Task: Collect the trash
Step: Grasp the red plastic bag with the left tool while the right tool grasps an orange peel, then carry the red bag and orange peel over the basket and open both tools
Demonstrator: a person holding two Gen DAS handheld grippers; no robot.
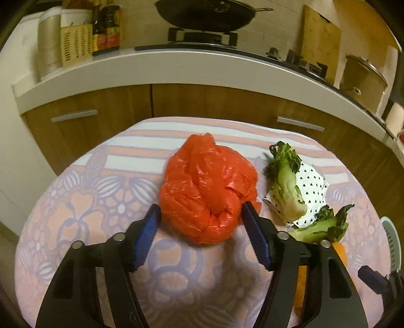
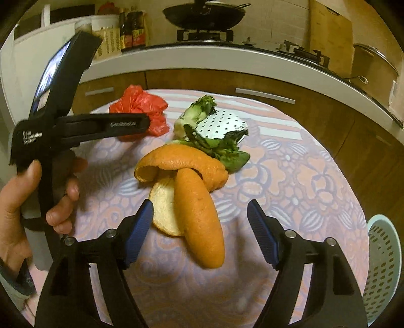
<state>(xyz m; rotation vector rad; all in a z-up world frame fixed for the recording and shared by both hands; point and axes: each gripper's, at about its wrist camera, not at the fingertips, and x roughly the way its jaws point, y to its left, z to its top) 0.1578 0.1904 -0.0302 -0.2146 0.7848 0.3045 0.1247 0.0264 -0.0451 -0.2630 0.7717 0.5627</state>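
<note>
A crumpled red plastic bag (image 1: 207, 189) lies on the patterned tablecloth (image 1: 88, 201). My left gripper (image 1: 200, 209) is open, its blue pads on either side of the bag's near end. To the bag's right lie bok choy scraps (image 1: 286, 181) on a spotted white paper (image 1: 311, 186). In the right wrist view, orange peel (image 2: 192, 194) lies between the fingers of my open right gripper (image 2: 199, 204). The red bag (image 2: 141, 106), greens (image 2: 222, 148) and spotted paper (image 2: 222, 125) lie beyond it. The left gripper's body (image 2: 75, 126) stands at the left, held by a hand.
A pale green perforated basket (image 2: 383, 265) stands at the table's right edge, also in the left wrist view (image 1: 392, 242). Behind the table is a wooden cabinet (image 1: 101, 113) under a white counter with a wok (image 1: 204, 12), bottles, a pot (image 1: 363, 75) and a cutting board.
</note>
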